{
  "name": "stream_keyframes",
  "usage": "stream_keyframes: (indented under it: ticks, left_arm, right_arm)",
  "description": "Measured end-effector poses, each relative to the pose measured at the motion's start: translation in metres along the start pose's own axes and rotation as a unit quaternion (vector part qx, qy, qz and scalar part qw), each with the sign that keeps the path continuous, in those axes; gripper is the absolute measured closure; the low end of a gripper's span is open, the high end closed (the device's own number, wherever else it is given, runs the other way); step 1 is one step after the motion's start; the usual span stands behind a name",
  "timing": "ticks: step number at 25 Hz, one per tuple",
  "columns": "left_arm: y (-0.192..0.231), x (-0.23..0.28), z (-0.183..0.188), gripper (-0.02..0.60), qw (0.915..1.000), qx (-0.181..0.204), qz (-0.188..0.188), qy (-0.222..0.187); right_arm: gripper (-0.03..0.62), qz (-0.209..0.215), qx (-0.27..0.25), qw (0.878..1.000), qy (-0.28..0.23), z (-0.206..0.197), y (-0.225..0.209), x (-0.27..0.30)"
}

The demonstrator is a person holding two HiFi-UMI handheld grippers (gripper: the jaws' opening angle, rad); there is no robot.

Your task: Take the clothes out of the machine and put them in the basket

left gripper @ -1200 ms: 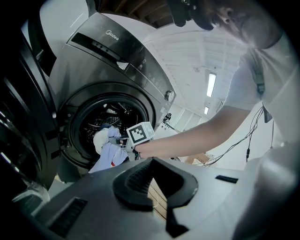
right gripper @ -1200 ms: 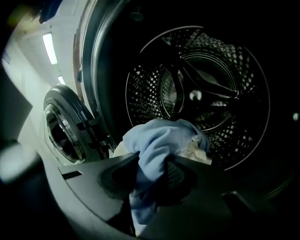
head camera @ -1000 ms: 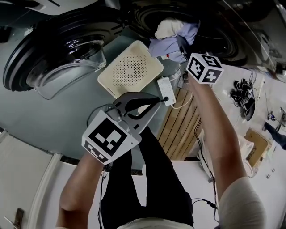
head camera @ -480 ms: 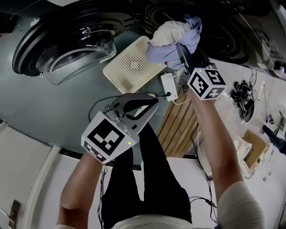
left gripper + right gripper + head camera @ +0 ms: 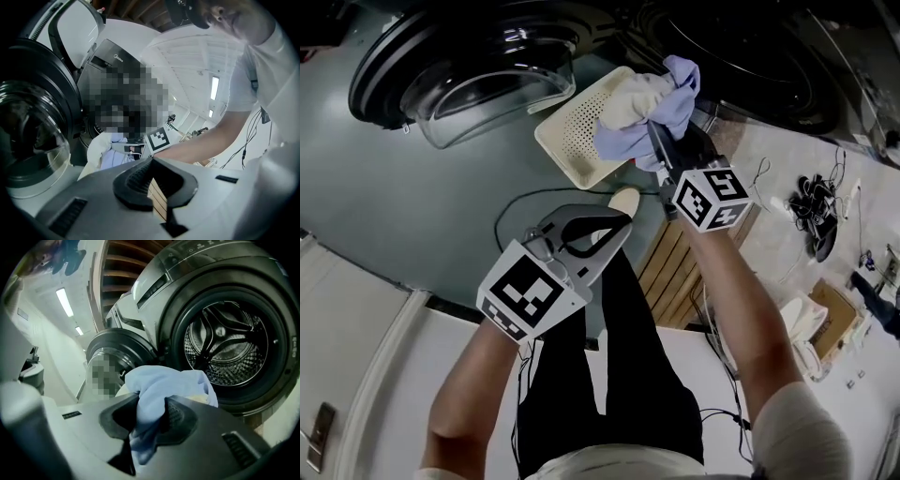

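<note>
My right gripper [image 5: 659,148] is shut on a bundle of clothes [image 5: 645,101], light blue with a cream piece, and holds it above the right side of the cream perforated basket [image 5: 567,141]. In the right gripper view the blue cloth [image 5: 161,385] hangs out between the jaws of the right gripper [image 5: 149,404], with the steel drum [image 5: 225,345] of the machine behind it. My left gripper [image 5: 614,220] hovers nearer to me, below the basket, shut with nothing in it. The left gripper [image 5: 151,161] shows its tips touching.
The machine's round door [image 5: 478,56] with its glass bowl stands open at the upper left. A slatted wooden pallet [image 5: 670,272] lies on the floor to the right. A tangle of black cables [image 5: 811,211] and a cardboard box [image 5: 832,309] sit further right.
The right gripper has drawn the clothes out of the machine's mouth and to the left, over the basket. The left gripper has shifted a little towards the basket, still shut.
</note>
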State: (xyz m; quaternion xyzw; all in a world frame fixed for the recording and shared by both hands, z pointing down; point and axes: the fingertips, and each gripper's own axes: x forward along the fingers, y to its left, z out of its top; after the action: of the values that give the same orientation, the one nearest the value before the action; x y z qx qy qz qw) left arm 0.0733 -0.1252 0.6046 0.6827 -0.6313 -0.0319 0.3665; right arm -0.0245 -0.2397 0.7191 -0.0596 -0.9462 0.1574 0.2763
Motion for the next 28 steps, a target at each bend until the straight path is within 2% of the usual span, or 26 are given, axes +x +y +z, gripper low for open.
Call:
stream_keyframes:
  ticks: [6,11,21,28]
  left_arm:
    - [0.0,-0.026,-0.019,0.583,1.0,-0.006,0.006,-0.004]
    - [0.009,-0.042,-0.039,0.583,0.9998,-0.005,0.02,-0.008]
    - [0.044,-0.027,-0.088,0.583,0.9998,0.0,0.022,-0.002]
    - [0.065,-0.011,-0.126,0.583,0.9997,-0.001,0.022,0.006]
  right_arm:
    - [0.499,0.018,0.007,0.999,0.029,-0.042,0.036,0.026]
    - [0.499,0.01,0.014,0.999,0.049,-0.078,0.042,0.051]
    - [0.499,-0.009,0.01,0.994,0.113,-0.186,0.009,0.116]
    - [0.497,-0.003,-0.013,0.983,0.183,-0.267,-0.01,0.161]
